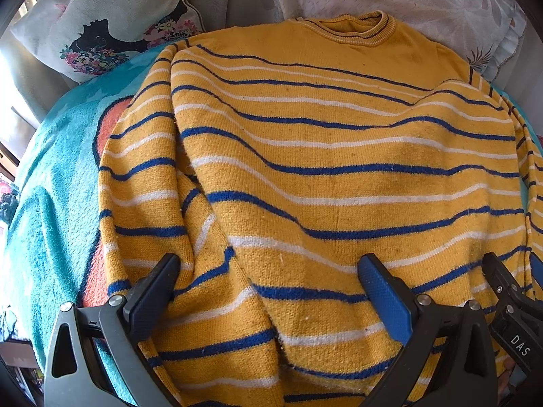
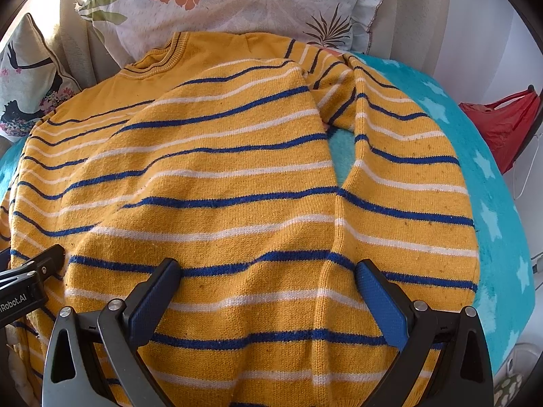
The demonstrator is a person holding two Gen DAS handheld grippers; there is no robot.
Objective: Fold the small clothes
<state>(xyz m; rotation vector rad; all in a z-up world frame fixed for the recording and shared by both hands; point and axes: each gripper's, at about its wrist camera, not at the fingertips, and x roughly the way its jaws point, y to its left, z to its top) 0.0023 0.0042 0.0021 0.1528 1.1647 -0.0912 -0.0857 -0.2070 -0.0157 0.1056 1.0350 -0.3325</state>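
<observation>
A yellow sweater [image 1: 339, 142] with blue and white stripes lies flat on a teal blanket [image 1: 57, 203], collar at the far side. Its left sleeve is folded down along the body. My left gripper [image 1: 268, 271] is open over the sweater's lower left part, fingers spread wide above the fabric. In the right wrist view the sweater [image 2: 220, 176] fills the frame, its right sleeve [image 2: 407, 186] lying beside the body. My right gripper [image 2: 268, 271] is open over the lower hem area. Each gripper shows at the edge of the other's view.
A bird-print cushion [image 1: 112, 23] and a leaf-print pillow [image 2: 237, 0] lean behind the sweater. A red plastic bag [image 2: 502, 125] sits past the blanket's right edge [image 2: 502, 237]. The blanket [image 2: 441, 101] has white stars.
</observation>
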